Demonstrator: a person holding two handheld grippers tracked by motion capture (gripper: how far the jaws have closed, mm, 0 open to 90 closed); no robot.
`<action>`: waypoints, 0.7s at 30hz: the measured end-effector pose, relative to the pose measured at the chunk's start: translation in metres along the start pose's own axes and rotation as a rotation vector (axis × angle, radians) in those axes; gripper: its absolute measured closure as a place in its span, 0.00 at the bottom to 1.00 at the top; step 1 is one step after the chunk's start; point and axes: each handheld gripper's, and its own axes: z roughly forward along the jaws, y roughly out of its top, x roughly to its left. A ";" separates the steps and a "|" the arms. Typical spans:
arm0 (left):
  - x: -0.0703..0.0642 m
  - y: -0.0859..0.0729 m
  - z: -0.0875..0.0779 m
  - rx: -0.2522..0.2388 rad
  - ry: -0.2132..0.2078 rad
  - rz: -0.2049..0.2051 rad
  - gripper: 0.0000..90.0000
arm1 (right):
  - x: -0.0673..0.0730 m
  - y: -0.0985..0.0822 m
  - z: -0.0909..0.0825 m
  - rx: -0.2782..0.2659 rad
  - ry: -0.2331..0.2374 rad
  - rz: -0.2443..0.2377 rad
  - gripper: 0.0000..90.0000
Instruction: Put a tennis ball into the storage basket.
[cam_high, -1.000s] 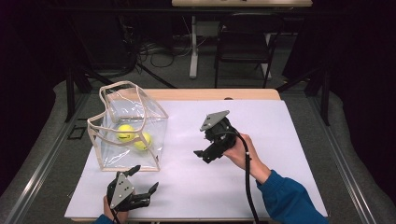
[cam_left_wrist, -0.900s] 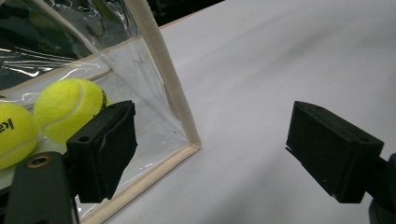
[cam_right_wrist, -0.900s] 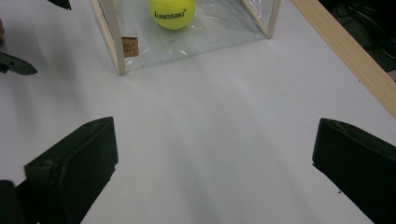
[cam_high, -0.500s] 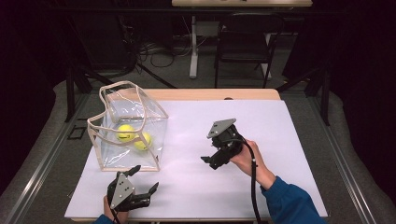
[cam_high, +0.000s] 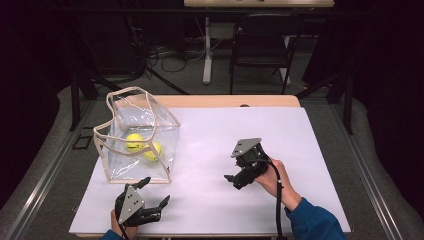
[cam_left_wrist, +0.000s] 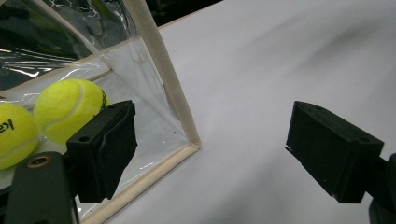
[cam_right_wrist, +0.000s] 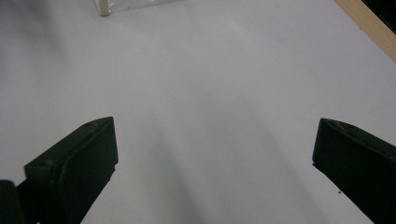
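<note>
where the white sheet (cam_high: 220, 150) covers the table, a clear bag (cam_high: 137, 137) with beige trim is seen standing upright at the left, its open mouth turned upward and its long axis running from the near edge toward the far left. two tennis balls (cam_high: 142, 146) are held inside it, side by side. just in front of the bag's near corner the left gripper (cam_high: 150, 192) is kept low at the sheet's near edge, jaws spread wide, nothing held; its place is unchanged from a second ago. the right gripper (cam_high: 231, 179) has been drawn back toward the person and to the right since then. it is held above bare sheet, tilted down and leftward, jaws wide apart and empty, by a hand (cam_high: 272, 175) in a blue sleeve.
</note>
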 end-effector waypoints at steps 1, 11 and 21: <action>0.000 0.000 0.000 -0.002 0.002 0.002 0.18 | 0.000 -0.003 0.000 0.003 -0.001 0.006 0.00; -0.001 0.000 0.000 0.000 0.003 0.003 0.18 | -0.001 -0.029 0.001 0.019 -0.009 0.040 0.00; 0.000 0.000 0.000 -0.002 0.005 0.005 0.18 | 0.001 -0.049 0.000 0.025 -0.019 0.074 0.00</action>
